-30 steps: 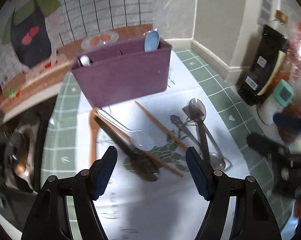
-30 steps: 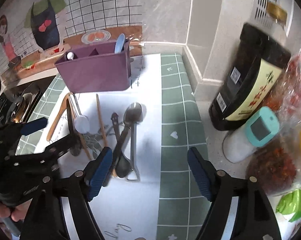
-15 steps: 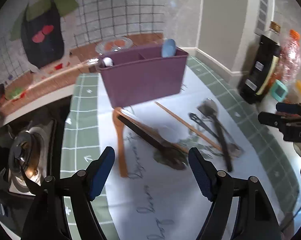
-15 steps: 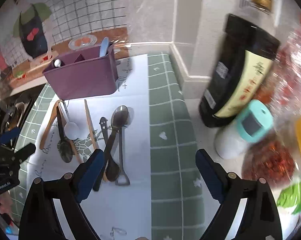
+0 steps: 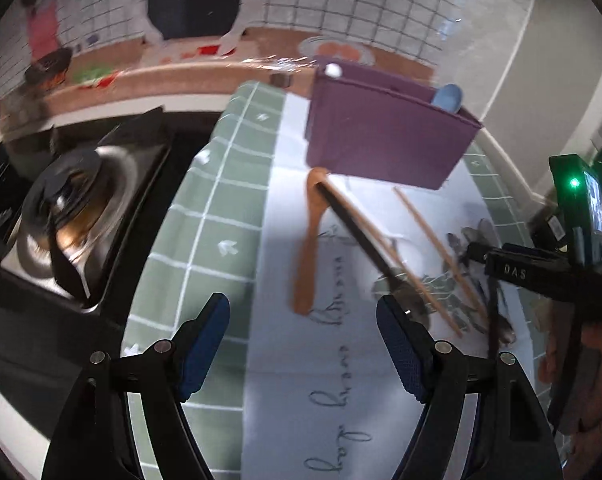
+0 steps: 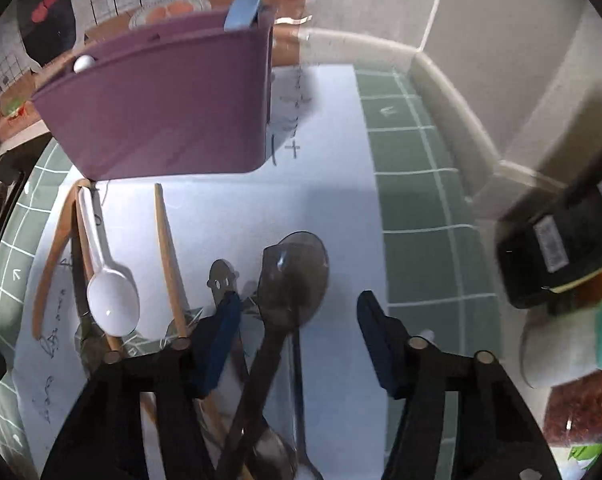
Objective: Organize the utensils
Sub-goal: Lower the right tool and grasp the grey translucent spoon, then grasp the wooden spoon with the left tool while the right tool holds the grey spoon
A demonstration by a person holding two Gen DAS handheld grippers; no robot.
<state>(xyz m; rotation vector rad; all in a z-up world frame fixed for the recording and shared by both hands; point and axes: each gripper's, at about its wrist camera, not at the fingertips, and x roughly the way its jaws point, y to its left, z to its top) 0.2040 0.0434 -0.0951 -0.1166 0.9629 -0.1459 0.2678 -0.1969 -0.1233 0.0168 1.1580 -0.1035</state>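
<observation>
Plainly "DAS" on the right tool [image 5: 541, 276], both tools wide apart, left tool [image 5: 301, 344] over script-printed mat [image 5: 301, 400]

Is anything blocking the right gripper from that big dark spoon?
Nothing visible: the right gripper is open right over the dark spoon, whose handle runs between its fingers. A metal utensil lies close beside the spoon, not across it.
</observation>
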